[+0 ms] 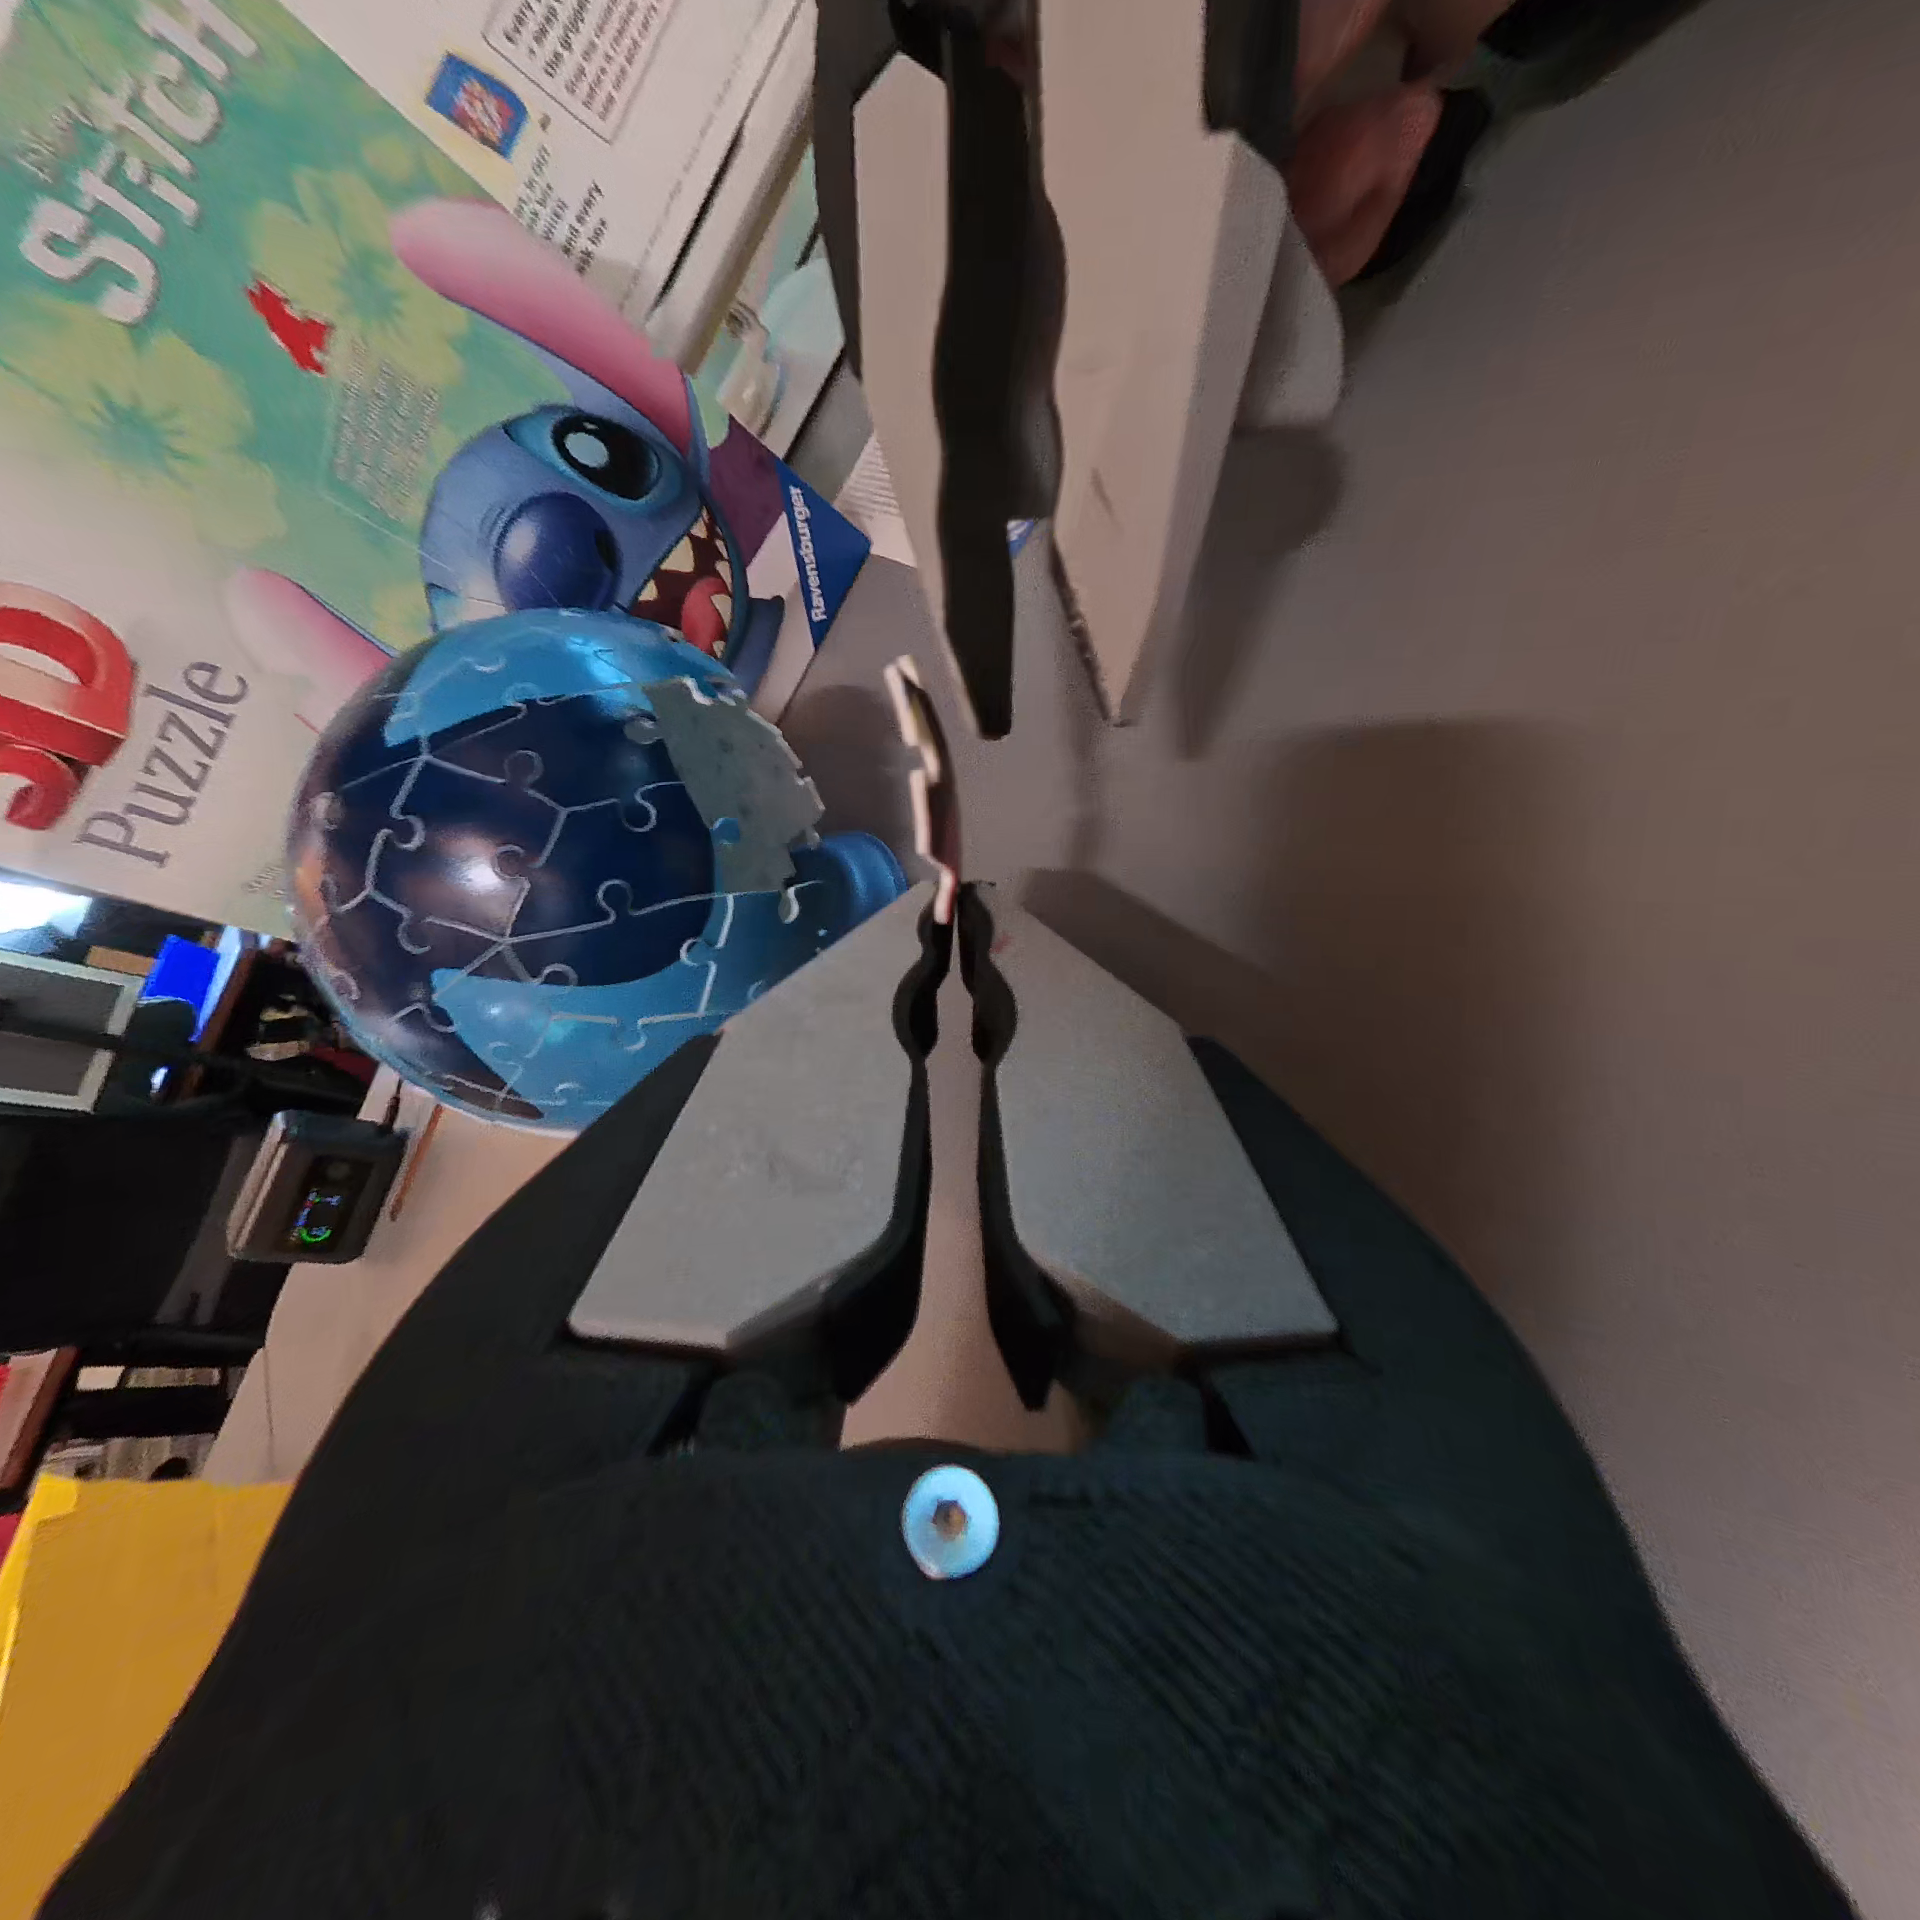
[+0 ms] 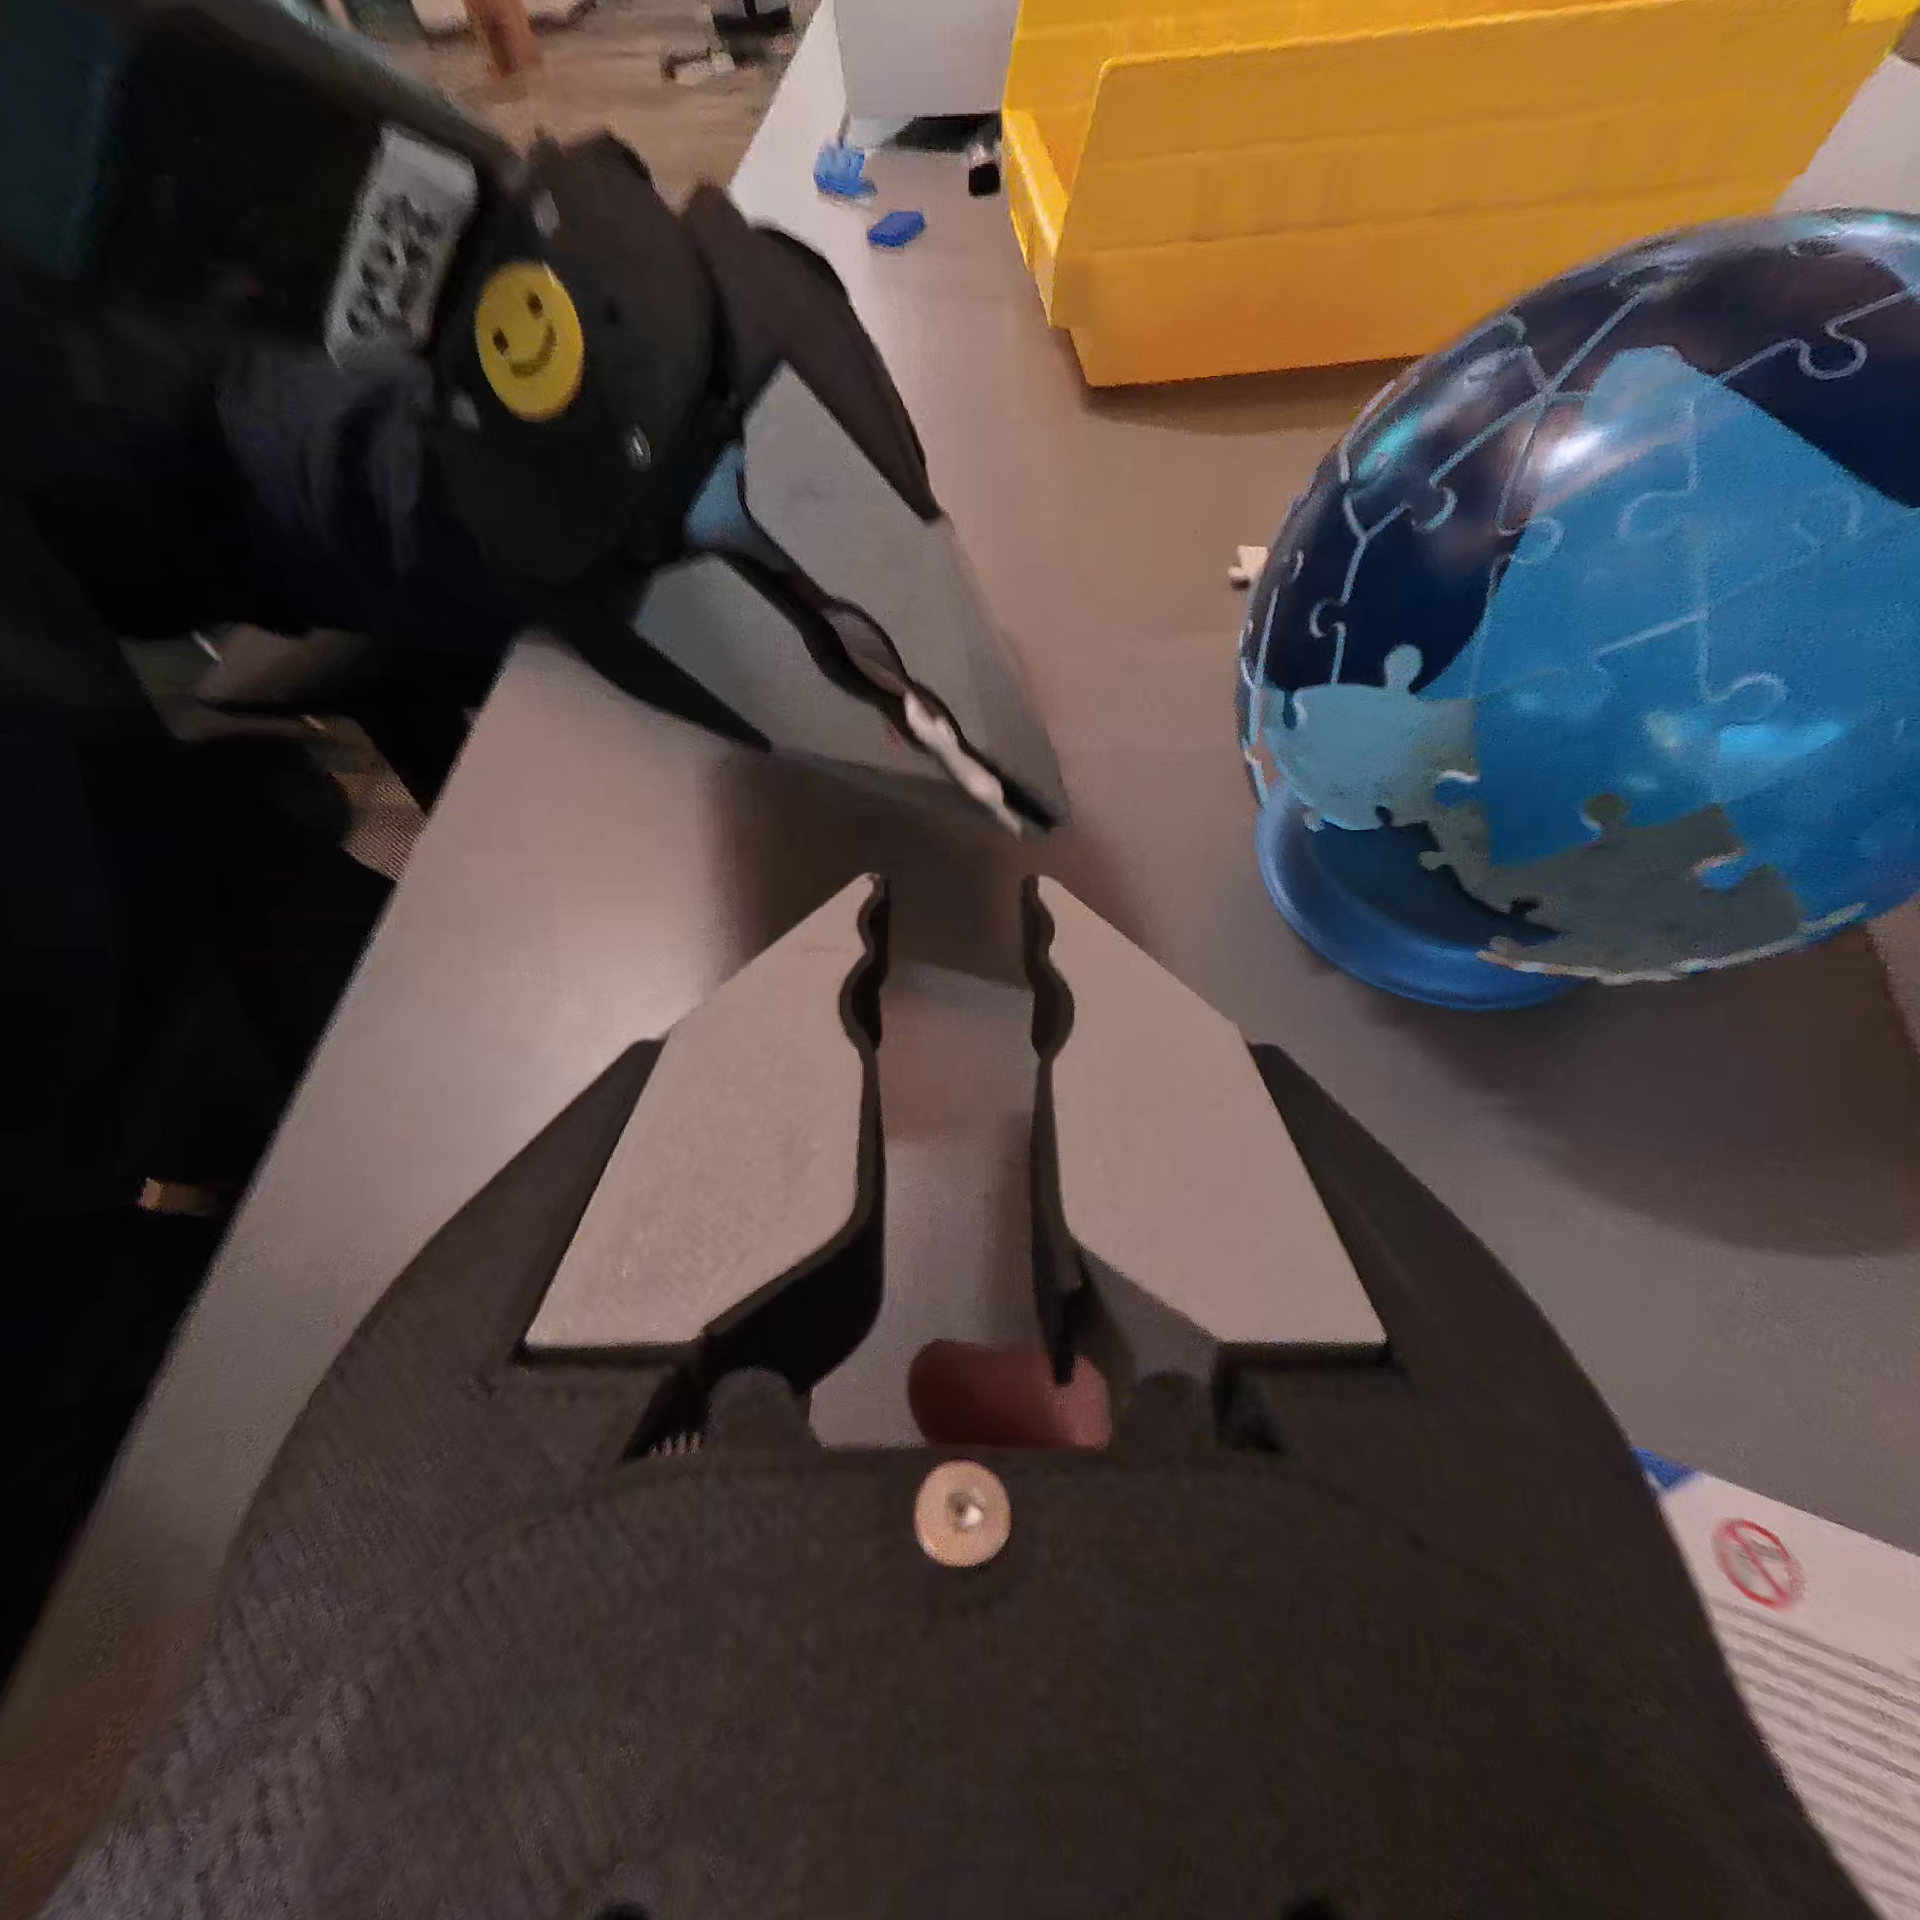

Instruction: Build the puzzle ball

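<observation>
The puzzle ball [image 2: 1621, 623] is a partly built blue sphere resting on a blue ring stand [image 2: 1371, 935], right of both grippers. It also shows in the left wrist view [image 1: 520, 862]. My left gripper [image 1: 951, 909] is shut on a thin puzzle piece [image 1: 923, 769] that sticks out past its tips, close beside the ball. In the right wrist view the left gripper [image 2: 1023, 816] comes in from the upper left with the piece [image 2: 940, 732] edge-on in its jaws. My right gripper [image 2: 956, 888] is open and empty, its tips just below the left gripper's tips.
The puzzle box [image 1: 260, 364] lies behind the ball. A yellow bin [image 2: 1403, 187] stands at the back of the grey table [image 2: 1195, 436]. A small loose piece [image 2: 1242, 566] lies left of the ball. A white sheet [image 2: 1829, 1683] lies at the near right. The table edge runs along the left. Only a small space, under 4 cm, lies between the two pairs of fingers.
</observation>
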Tool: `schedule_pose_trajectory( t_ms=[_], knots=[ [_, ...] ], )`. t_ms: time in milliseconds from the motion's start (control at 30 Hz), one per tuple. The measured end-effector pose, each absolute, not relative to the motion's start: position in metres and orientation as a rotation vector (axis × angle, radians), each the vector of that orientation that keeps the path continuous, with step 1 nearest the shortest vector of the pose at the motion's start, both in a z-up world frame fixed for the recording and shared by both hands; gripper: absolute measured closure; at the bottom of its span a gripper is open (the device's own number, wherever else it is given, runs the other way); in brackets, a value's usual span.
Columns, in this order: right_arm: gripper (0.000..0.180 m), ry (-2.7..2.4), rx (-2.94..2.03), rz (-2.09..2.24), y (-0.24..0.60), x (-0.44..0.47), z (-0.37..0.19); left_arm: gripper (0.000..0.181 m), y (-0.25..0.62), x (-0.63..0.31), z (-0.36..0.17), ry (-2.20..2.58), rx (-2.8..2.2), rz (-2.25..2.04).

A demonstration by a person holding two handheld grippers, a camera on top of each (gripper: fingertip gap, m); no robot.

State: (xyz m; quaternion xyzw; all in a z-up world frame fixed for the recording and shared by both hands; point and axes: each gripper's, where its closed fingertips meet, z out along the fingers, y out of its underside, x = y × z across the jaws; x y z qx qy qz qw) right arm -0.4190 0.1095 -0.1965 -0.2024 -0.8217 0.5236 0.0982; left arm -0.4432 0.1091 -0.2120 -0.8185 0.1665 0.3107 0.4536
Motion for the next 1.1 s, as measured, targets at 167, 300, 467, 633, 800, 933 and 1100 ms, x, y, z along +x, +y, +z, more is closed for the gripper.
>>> schedule_pose_trajectory(
  t_ms=[167,300,467,633,800,933,1100],
  knots=[
    [0.154,-2.404,-0.612,1.527,0.115,-0.423,-0.196,0.181,0.106,-0.438,-0.217,0.415,-2.024,0.694],
    [0.154,-2.344,-0.633,1.659,0.106,-0.422,-0.18,0.181,0.112,-0.417,-0.2,0.243,-1.942,0.258],
    [0.18,-2.269,-0.336,1.669,0.09,-0.395,-0.162,0.181,0.104,-0.44,-0.191,0.262,-1.897,0.499],
    [0.18,-2.375,-0.106,1.464,0.084,-0.369,-0.176,0.181,0.093,-0.444,-0.178,0.64,-1.734,1.231],
    [0.159,-2.271,-0.199,1.488,0.099,-0.385,-0.167,0.181,0.1,-0.419,-0.187,0.888,-1.627,1.399],
    [0.161,-2.24,-0.073,1.414,0.095,-0.377,-0.167,0.181,0.101,-0.415,-0.184,0.861,-1.623,1.341],
    [0.163,-2.273,-0.001,1.313,0.089,-0.371,-0.178,0.181,0.103,-0.407,-0.183,0.869,-1.601,1.304]
  ],
)
